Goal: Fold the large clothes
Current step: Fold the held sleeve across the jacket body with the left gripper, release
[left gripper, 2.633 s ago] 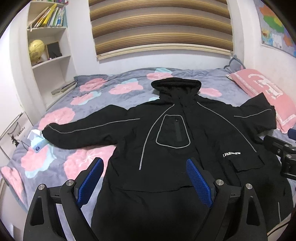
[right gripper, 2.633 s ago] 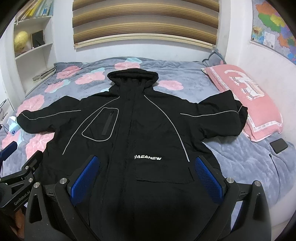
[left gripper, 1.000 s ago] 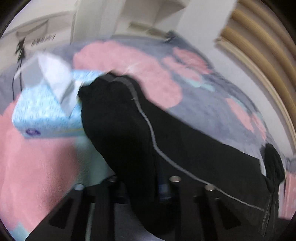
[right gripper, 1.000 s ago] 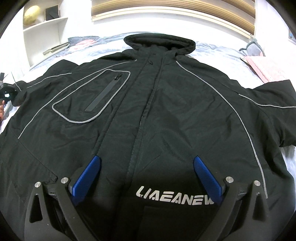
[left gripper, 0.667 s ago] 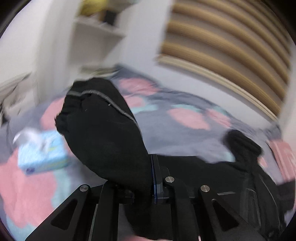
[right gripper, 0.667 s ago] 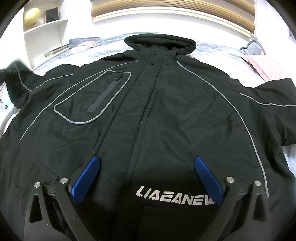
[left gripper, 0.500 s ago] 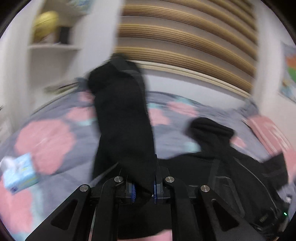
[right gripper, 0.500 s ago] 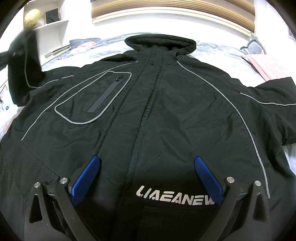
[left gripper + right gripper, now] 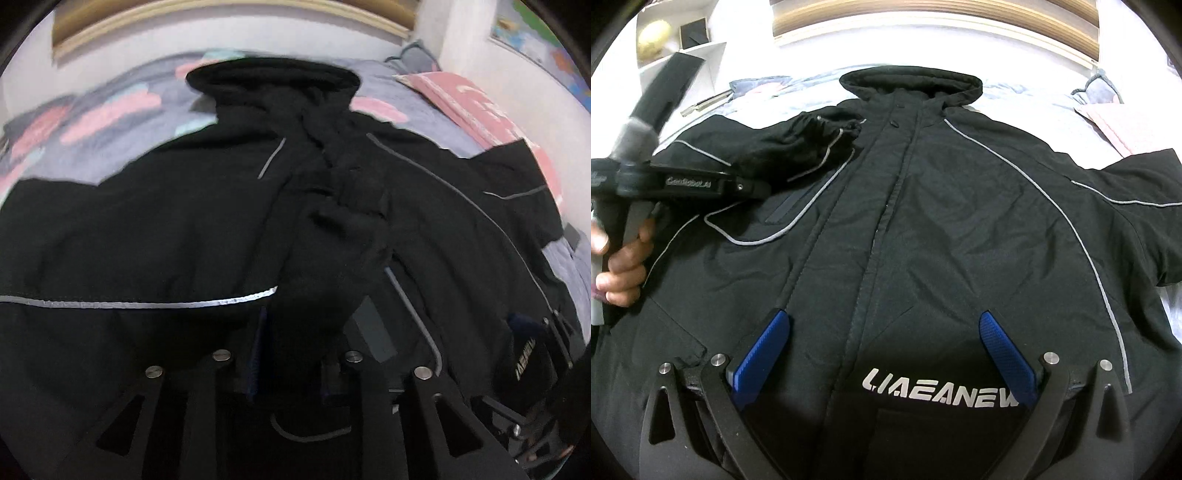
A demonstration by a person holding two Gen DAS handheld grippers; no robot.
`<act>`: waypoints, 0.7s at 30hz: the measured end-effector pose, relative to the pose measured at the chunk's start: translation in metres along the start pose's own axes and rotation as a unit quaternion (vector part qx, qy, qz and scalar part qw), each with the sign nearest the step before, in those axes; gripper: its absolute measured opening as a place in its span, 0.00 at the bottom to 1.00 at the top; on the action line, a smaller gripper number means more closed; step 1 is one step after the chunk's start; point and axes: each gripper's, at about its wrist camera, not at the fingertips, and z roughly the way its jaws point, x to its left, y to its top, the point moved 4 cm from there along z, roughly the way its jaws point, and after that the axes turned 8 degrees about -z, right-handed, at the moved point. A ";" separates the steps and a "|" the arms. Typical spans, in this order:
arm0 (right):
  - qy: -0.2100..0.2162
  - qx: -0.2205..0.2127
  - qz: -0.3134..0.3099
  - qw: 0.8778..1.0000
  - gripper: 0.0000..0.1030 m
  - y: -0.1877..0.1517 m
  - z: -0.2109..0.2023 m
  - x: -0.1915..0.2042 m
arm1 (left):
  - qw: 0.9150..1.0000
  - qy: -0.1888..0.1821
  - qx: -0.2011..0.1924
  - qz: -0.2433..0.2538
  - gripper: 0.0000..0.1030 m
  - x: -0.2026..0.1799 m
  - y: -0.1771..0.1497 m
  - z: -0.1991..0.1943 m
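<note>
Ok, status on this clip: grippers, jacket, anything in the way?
Left gripper opening, sleeve cuff between its jaws. Right gripper open, empty. Black hooded jacket: one sleeve folded across the chest. Nothing in the way.

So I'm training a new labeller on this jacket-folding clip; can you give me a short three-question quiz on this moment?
1. True or false: the sleeve on the left of the right wrist view is stretched flat out to the side.
2. What is between the blue pads of the right gripper? A) a fold of the jacket B) nothing, it hangs over the chest C) the hood
3. Which word is printed in white on the jacket front?

Key: 1 false, it lies folded in over the chest, its cuff bunched by the left gripper, whose jaws are opening. 2 B. 3 LIAEANEW.
</note>
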 end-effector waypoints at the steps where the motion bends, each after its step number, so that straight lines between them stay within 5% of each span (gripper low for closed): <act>1: -0.001 0.008 0.002 1.000 1.00 0.001 0.000 0.000 | 1.000 -0.018 0.009 -0.005 0.47 -0.001 -0.001 -0.006; 6: 0.041 0.019 0.020 0.999 1.00 0.029 -0.026 0.002 | 0.996 -0.086 -0.012 0.002 0.55 -0.006 -0.007 -0.058; 13: 0.074 -0.003 0.003 0.997 0.99 0.112 -0.013 0.026 | 0.996 -0.059 -0.072 -0.003 0.57 0.010 -0.004 -0.109; 18: 0.106 0.060 0.091 0.988 0.94 0.134 0.057 0.027 | 0.995 -0.027 -0.086 -0.037 0.57 0.045 -0.004 -0.124; 20: 0.124 0.071 0.124 0.982 0.82 0.134 0.074 0.025 | 0.995 -0.017 -0.084 -0.052 0.57 0.060 -0.005 -0.125; 21: 0.148 0.072 0.137 0.977 0.63 0.134 0.083 0.026 | 0.995 -0.010 -0.084 -0.058 0.57 0.066 -0.003 -0.122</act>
